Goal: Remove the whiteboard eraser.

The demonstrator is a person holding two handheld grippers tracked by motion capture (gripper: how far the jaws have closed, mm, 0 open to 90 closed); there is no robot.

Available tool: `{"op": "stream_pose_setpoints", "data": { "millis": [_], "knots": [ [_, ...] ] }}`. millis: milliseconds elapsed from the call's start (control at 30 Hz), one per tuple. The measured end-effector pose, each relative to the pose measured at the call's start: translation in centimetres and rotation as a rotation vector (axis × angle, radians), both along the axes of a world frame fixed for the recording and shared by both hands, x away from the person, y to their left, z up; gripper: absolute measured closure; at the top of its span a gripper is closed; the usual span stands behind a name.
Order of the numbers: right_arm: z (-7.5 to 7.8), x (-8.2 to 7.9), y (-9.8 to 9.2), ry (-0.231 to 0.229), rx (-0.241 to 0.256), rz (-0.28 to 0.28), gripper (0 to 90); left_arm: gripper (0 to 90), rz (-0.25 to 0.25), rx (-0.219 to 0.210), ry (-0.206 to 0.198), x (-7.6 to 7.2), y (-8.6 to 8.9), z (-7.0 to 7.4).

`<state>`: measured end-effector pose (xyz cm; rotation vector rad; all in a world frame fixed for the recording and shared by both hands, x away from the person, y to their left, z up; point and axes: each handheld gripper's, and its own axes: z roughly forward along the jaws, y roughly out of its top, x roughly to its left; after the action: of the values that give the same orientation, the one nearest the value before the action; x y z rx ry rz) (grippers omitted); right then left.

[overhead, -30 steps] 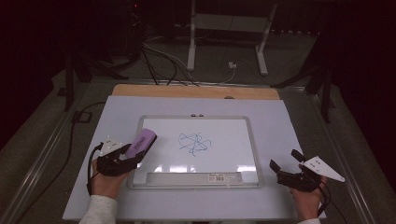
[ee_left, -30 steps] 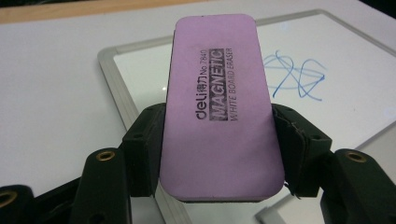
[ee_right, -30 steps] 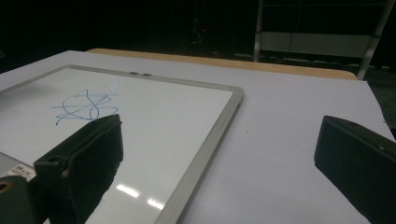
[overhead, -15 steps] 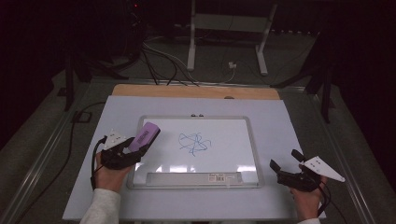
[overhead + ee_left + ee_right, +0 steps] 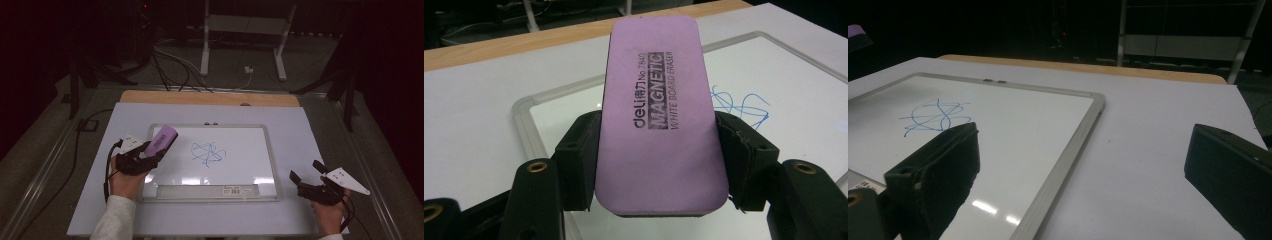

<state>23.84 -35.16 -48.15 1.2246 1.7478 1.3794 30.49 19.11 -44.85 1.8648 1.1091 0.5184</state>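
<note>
At the left of the tabletop (image 5: 100, 210), the person's left hand (image 5: 125, 181) is holding the left tongs (image 5: 156, 149), which are clamped on a purple eraser (image 5: 162, 140). In the left gripper view the two black jaws are pressing against the long sides of the eraser (image 5: 659, 105), whose printed top is facing up and whose far end is pointing toward the back of the tabletop. The eraser is sitting over the near left corner area of the whiteboard (image 5: 250, 150); whether it is touching the board's surface cannot be told.

The whiteboard is lying flat in the middle of the tabletop, with a blue scribble (image 5: 207, 153) near its centre, a short way to the right of the eraser. The scribble (image 5: 739, 105) is also showing past the eraser's right side in the left gripper view.

At the right, the right hand (image 5: 330, 215) is holding the right tongs (image 5: 307, 175) just off the whiteboard's near right corner. Their jaws are standing wide apart with nothing between them, over the bare tabletop (image 5: 1148, 150) beside the whiteboard frame (image 5: 1068, 145).
</note>
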Motion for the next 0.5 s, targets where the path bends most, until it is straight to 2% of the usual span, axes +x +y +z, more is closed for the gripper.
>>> {"op": "stream_pose_setpoints", "data": {
  "millis": [500],
  "knots": [
    [0.0, 0.0, -0.2, -0.007, -0.002, -0.005, 1.9, 41.4, -0.012, 0.008, -0.008, 1.2, -1.4, -0.1]
  ]
}}
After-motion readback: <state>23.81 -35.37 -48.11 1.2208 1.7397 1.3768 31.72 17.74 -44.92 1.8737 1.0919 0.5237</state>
